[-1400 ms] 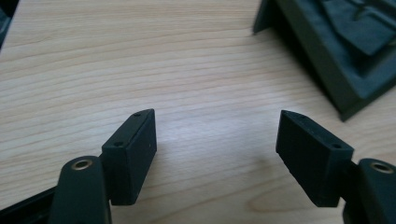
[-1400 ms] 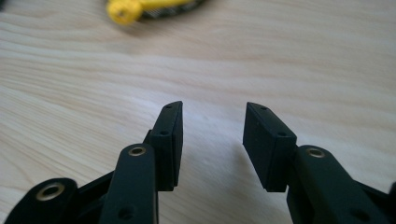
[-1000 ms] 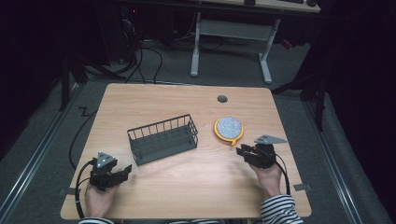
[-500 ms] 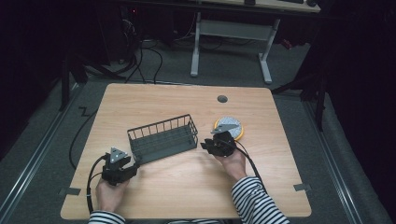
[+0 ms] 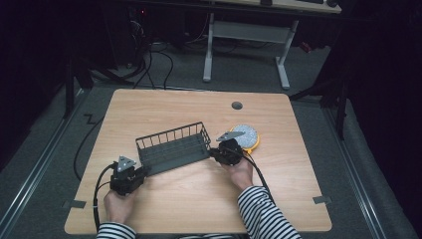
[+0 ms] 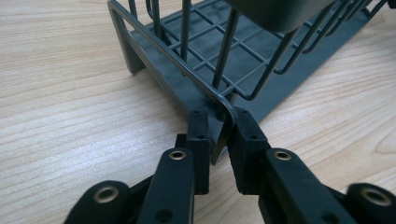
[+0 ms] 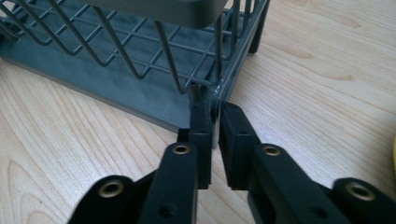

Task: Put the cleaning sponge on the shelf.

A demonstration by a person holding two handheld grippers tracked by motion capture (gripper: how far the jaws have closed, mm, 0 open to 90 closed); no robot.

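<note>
Looking down from the high view: dark wire basket [image 5: 173, 148] lying aslant near the middle of the wooden tabletop [image 5: 164, 107], long axis running from about 8 o'clock to 2 o'clock. Left tool [image 5: 142, 172] at the basket's 8 o'clock corner, held by a hand [image 5: 118, 205] coming up from 6 o'clock. Right tool [image 5: 215, 152] at the basket's 4 o'clock end, gripped by a hand [image 5: 242, 173] with a striped sleeve [image 5: 261, 215] behind it. Round yellow-rimmed disc with a speckled grey face [image 5: 246, 137] just beside that tool, toward 2 o'clock. Small dark grommet hole [image 5: 237, 105] near the tabletop's 12 o'clock edge.

Left gripper view: left tool [image 6: 219, 135] clamped on a lower corner of the basket [image 6: 261, 93], jaws either side of the frame's curved corner strip, wire mesh rising toward 12 o'clock.

Right gripper view: right tool [image 7: 215, 128] pinched onto the basket [image 7: 126, 88] at its bottom corner edge, thin frame between the two jaws, bare tabletop [image 7: 322, 79] toward 3 o'clock.
</note>
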